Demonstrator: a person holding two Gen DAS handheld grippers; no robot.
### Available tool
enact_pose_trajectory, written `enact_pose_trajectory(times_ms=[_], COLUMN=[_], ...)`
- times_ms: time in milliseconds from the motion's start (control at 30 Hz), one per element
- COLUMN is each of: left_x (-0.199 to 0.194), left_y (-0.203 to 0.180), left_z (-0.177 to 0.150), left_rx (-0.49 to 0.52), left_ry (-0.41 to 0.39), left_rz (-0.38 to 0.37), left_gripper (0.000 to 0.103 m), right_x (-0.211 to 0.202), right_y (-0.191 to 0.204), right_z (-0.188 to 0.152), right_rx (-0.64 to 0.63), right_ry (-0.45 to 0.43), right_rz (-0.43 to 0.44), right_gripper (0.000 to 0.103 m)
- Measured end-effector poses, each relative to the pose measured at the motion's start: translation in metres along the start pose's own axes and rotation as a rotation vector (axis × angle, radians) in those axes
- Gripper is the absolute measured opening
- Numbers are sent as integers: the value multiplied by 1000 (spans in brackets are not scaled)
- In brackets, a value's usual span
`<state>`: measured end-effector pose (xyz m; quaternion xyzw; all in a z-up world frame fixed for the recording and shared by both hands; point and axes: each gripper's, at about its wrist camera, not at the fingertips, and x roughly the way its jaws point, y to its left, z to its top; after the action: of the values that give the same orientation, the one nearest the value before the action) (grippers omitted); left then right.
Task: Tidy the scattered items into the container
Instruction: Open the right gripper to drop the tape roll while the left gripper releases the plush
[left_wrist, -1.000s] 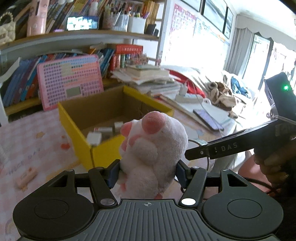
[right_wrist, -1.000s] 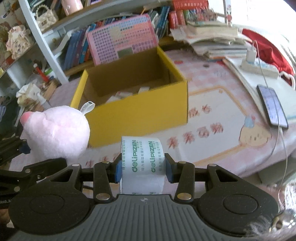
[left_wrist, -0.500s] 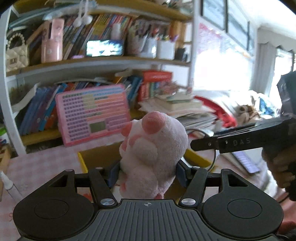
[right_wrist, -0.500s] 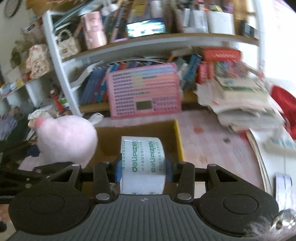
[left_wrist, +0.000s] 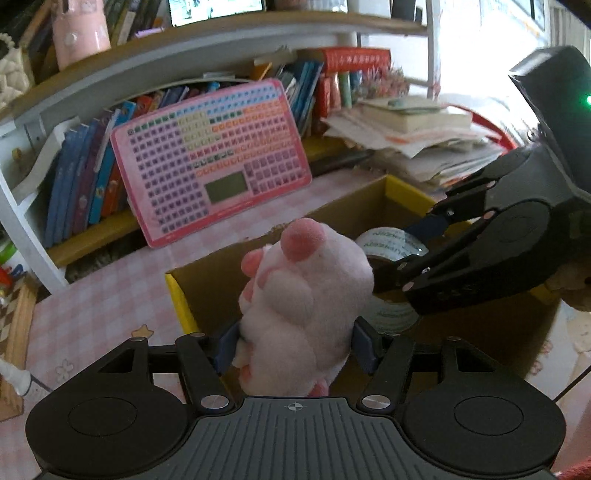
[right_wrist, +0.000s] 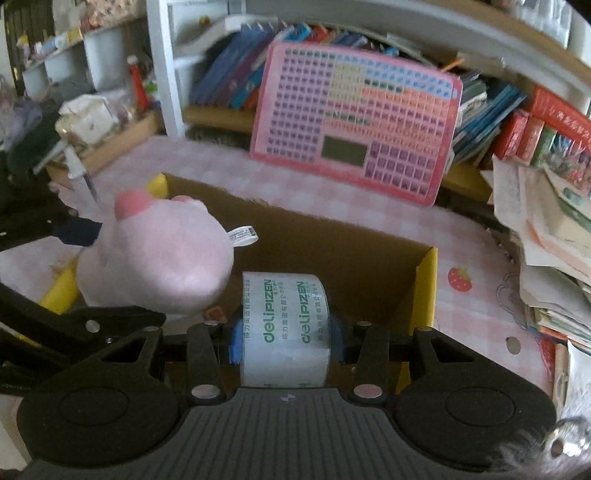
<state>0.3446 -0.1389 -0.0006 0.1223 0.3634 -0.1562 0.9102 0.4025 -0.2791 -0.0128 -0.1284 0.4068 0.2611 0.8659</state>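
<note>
Both loads now hang over the open yellow cardboard box (right_wrist: 424, 280) instead of short of it — release looks like the step in hand. The left gripper (left_wrist: 295, 341), its jaws just eased wider, still cups the fuzzy pink plush toy (left_wrist: 306, 306); the right gripper (right_wrist: 286, 341) pinches the glossy tape roll (right_wrist: 285, 325) — a firm cylinder.
</note>
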Motion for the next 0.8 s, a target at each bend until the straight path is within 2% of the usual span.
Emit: enact_pose_trajectory(times_ms=[200,333,400,433,633,700,800], left_x=[8,8,4,1,-30,-41,-55], left_y=[-1,2,2,2,-3,-1,0], left_z=[2,4,5,5,9,8,5], left_rx=[8,4,9,11,10,-23,-67], left_ry=[12,-6,-27,-40,-157,-186,-212], left_rz=[21,20,23,28,93,91,93], left_gripper=[62,66,72,76,86,91,93], right_x=[11,15,15,13,-14,-27,-42], right_y=[-3,-4,-5,-5,-7,-7,-4], right_z=[10,14,15,17,23,22,18], right_rx=[-24,-24,-15,-8,41,60,81], right_ry=[12,3,-14,-27,-118,-152,-180], right_rz=[2,4,9,10,15,16,18], right_gripper=[41,42,46,53,71,74,77])
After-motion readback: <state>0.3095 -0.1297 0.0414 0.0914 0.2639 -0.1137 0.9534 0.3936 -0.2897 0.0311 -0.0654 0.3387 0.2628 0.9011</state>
